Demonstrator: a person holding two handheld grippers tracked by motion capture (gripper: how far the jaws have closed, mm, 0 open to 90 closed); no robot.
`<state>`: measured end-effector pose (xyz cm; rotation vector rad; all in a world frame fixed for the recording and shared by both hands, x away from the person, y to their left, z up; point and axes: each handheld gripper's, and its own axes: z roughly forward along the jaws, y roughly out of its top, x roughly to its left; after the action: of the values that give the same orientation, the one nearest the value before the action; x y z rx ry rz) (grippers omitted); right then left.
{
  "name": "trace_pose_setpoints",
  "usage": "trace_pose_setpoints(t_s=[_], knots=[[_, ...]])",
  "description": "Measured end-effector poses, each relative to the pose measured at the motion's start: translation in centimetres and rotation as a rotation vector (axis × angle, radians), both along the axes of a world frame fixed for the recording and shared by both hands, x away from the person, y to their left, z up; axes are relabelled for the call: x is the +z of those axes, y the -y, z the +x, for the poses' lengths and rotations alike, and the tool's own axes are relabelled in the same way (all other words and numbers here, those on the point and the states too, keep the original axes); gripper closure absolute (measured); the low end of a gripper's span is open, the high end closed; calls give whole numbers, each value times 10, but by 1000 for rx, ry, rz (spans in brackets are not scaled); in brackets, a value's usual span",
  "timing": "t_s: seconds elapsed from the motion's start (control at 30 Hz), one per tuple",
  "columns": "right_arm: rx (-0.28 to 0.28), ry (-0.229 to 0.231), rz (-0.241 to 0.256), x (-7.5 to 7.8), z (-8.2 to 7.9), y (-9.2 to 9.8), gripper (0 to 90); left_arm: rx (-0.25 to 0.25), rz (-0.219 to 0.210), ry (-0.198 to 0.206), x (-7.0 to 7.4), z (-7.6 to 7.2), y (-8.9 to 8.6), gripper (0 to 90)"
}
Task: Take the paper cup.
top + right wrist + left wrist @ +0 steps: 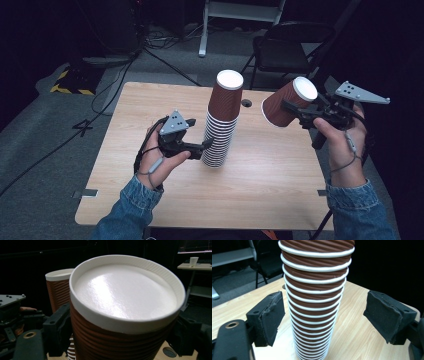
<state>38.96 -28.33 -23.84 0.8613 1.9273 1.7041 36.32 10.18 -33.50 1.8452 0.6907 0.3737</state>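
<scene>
No writing reads on my ribbed brown cup (287,102), pinched upside down by my right gripper (300,111) upper right, while my left gripper (206,145) spreads around the centre stack (222,120) on the table (270,170).

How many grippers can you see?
2: the left gripper is open beside the cup stack on the table; the right gripper holds a single cup in the air.

In the left gripper view the stack of cups (315,297) is cut off at the top edge; in the right gripper view the held cup (125,315) hides most of the stack.
</scene>
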Motion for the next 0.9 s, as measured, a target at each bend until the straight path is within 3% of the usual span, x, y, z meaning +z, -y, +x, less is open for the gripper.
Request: trace_pose_setpoints(t_s=[0.5,0.7,0.9], knots=[[21,-34,-19,-44,-1,-13,194,-74,-9,-20,-5,-7,13,195],[21,-33,-30,-59,-5,-18,193,-121,17,-64,-10,-7,18,240],[20,-47,-33,-73,-7,-20,193,-158,17,-84,-15,-7,25,243]])
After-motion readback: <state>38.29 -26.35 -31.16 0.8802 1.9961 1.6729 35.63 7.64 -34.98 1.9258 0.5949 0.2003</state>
